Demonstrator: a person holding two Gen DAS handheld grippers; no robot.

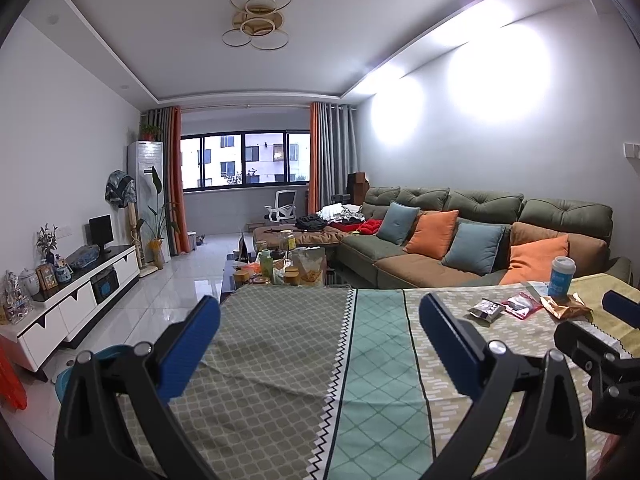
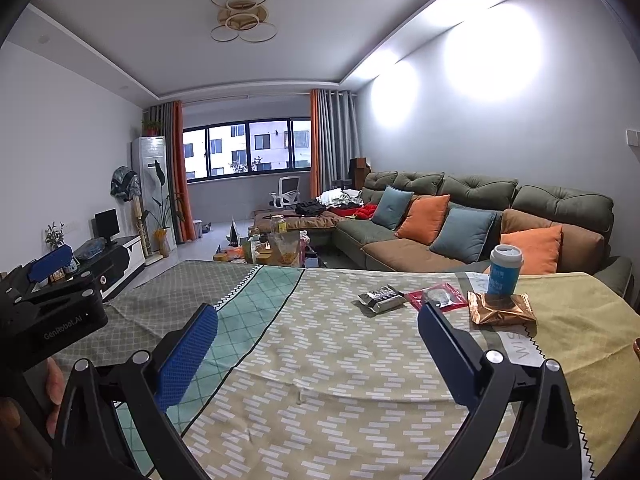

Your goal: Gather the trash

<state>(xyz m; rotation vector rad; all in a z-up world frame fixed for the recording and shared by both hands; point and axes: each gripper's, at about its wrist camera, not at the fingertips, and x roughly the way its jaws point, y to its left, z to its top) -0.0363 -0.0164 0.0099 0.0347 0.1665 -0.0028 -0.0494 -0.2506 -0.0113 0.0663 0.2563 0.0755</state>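
The black, blue-padded right gripper (image 2: 318,334) and the left gripper (image 1: 320,320) are hovering wide apart over the patterned fabric tablecloth (image 2: 340,380). Only the left view's lower left is showing a teal round bin (image 1: 102,354); crinkled foil wrappers (image 2: 382,298) are lying centre-right.

Left gripper (image 1: 320,312), right gripper (image 2: 318,320): fingers spread (both empty).
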